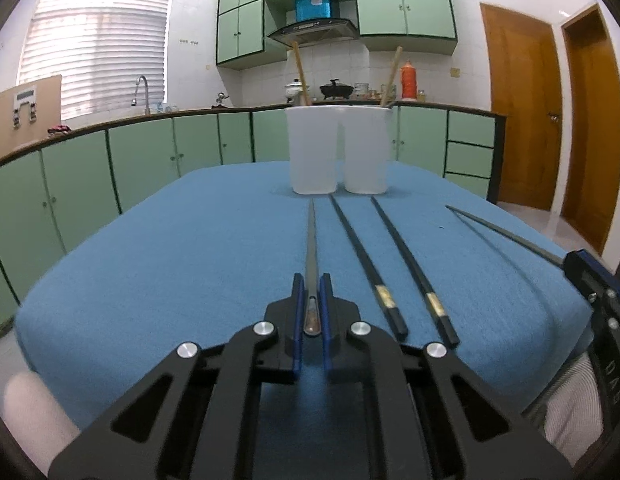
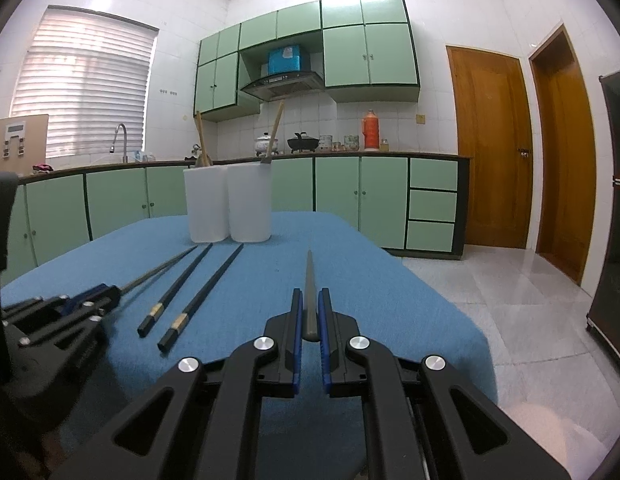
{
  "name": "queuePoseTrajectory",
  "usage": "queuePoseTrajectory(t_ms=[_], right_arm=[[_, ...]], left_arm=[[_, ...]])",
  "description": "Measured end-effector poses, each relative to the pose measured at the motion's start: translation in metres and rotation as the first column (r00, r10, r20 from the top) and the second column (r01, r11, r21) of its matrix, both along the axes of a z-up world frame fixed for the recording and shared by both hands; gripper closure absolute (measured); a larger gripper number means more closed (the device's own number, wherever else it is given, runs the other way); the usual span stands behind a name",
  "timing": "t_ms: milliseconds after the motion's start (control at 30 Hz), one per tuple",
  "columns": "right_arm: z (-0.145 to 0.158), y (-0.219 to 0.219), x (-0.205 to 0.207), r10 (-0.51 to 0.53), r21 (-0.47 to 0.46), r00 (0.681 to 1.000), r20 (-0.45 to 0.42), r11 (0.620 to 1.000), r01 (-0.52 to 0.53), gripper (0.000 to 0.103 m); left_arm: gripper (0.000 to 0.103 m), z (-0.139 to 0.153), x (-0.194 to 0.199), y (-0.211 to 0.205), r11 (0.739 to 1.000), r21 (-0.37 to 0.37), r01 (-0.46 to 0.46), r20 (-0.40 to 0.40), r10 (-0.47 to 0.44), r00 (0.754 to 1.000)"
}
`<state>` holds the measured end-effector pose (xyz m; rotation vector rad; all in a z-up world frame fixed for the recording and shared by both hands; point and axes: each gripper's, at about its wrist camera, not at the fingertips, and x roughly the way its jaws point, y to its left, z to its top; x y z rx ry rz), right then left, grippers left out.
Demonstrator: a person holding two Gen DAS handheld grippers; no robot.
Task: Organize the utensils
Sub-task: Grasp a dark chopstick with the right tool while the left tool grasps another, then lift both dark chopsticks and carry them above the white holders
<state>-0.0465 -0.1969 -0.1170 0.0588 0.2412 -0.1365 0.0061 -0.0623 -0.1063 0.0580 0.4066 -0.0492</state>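
Note:
Two white plastic holders (image 1: 337,148) (image 2: 228,205) stand side by side at the far end of the blue-clothed table (image 1: 170,248), each with a wooden utensil (image 1: 300,72) (image 2: 274,130) in it. My left gripper (image 1: 311,285) is shut on the thick end of a grey chopstick (image 1: 311,248) that points at the holders. My right gripper (image 2: 310,300) is shut on another grey chopstick (image 2: 310,280), also seen in the left wrist view (image 1: 505,232). Two black chopsticks (image 1: 393,264) (image 2: 194,284) lie on the cloth between the grippers.
Green cabinets and a counter (image 1: 190,148) with a sink tap, pots and an orange flask run behind the table. Two wooden doors (image 2: 489,148) stand to the right. The table's right edge (image 2: 441,292) drops to a tiled floor. A dark fridge (image 2: 613,220) is far right.

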Motion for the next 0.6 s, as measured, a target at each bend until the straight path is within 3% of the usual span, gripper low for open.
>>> queuePoseTrajectory(t_ms=[233, 600], right_arm=[[0.029, -0.012, -0.002, 0.015, -0.012, 1.000, 0.018, 1.000, -0.015, 0.096], [0.115, -0.032, 0.012, 0.118, 0.001, 0.987, 0.106, 0.993, -0.119, 0.096]], left_arm=[[0.096, 0.039, -0.007, 0.018, 0.999, 0.032, 0.002, 0.031, -0.003, 1.000], [0.096, 0.125, -0.018, 0.031, 0.995, 0.037, 0.095, 0.159, -0.100, 0.982]])
